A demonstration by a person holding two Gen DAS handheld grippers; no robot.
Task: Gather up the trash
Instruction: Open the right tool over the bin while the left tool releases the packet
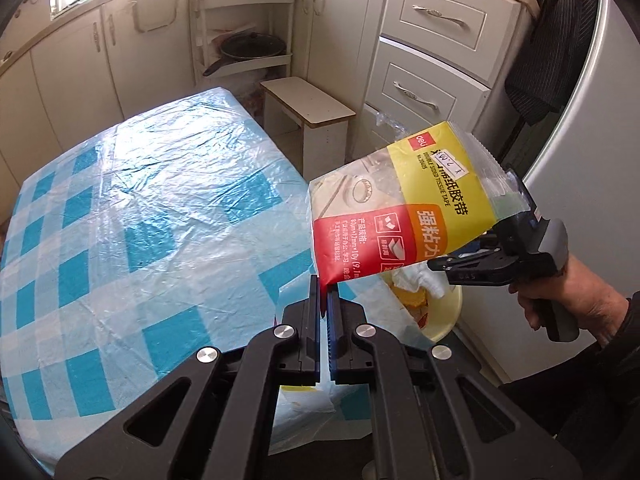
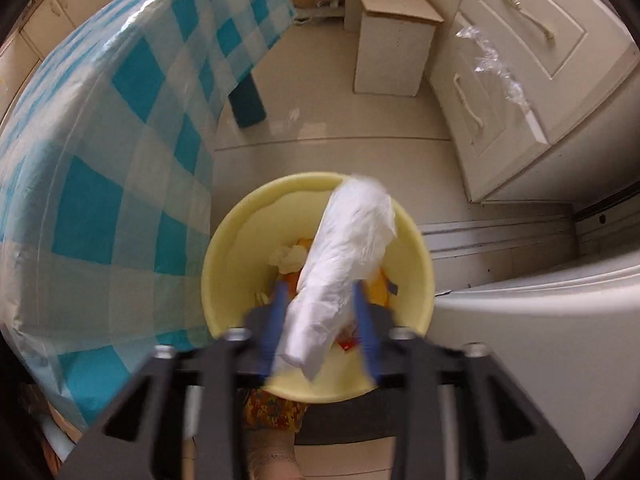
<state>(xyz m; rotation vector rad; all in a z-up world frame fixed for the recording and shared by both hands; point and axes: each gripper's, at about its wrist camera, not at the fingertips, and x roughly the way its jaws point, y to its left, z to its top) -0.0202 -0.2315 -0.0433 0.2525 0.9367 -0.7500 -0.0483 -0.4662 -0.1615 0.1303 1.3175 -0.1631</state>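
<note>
Overhead, the checked tablecloth (image 1: pixel 132 216) fills the left wrist view toward 9 o'clock. Below, at 4 o'clock, sits the yellow bin (image 2: pixel 224 264). Above it hangs the tape wrapper (image 1: pixel 404 204), between the right gripper's (image 2: pixel 320 300) spread fingers. Meanwhile the left gripper (image 1: pixel 324 300) pinches its lower corner.

Home kitchen, seemingly: cream cabinets (image 1: pixel 432 36), frying pan (image 1: pixel 250 50), fridge (image 1: pixel 592 128).

A blue-checked desk (image 1: pixel 132 208) (under clear plastic) stands near a small white stool (image 1: pixel 308 108), cream drawers (image 1: pixel 436 52) and a shelved pan (image 1: pixel 250 48).
</note>
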